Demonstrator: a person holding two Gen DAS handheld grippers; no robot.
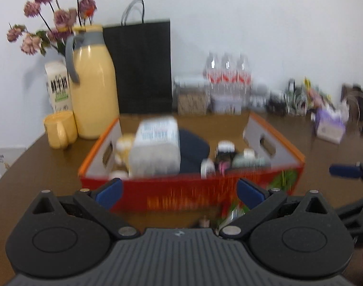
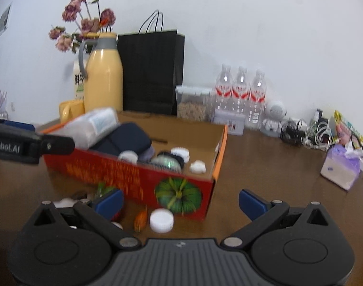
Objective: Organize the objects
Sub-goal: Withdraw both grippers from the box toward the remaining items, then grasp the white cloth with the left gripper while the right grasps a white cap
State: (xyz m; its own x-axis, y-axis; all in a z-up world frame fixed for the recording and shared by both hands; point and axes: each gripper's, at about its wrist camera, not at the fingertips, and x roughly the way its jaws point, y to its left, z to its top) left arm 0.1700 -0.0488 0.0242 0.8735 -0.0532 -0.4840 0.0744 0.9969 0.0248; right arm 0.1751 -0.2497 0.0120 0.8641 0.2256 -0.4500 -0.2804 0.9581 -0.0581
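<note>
Box (image 1: 188, 190): red cardboard, orange rim, open top, centre of the left wrist view on the brown counter (image 1: 38, 166); in the right wrist view it sits left of centre, with a green pumpkin print (image 2: 178, 195) on its near wall.
Flowers (image 1: 50, 16): upper left of the frame, dried pink heads on dark stems.
Carton (image 1: 58, 85): white, behind the jug at left.
Mug (image 1: 59, 128): yellow, left of the box, just beside the jug.
Jug (image 1: 94, 83): tall, yellow, grey handle and collar, upright at the box's far left corner.
Paper bag (image 1: 143, 66): black, standing behind the box against the wall.
Box contents: a white wrapped pack (image 1: 156, 150) tilted at left, a dark navy pouch (image 1: 193, 150) beside it, small white-capped jars (image 2: 180, 152) toward the right end.
Loose items: a white cap (image 2: 161, 220) and a small orange piece (image 2: 140, 219) on the counter just in front of the box, lower centre of the right wrist view.
Storage jar (image 2: 192, 103): clear, grain-filled, behind the box.
Water bottles (image 2: 241, 90): three, upright, centre right by the wall.
Tissue pack (image 2: 341, 169): purple and white, far right.
Left claw (image 1: 179, 193): blue-padded fingers spread wide apart, nothing between them, in front of the box's near wall.
Right claw (image 2: 181, 201): fingers likewise wide apart and empty, lower frame, near the box's right front corner.
</note>
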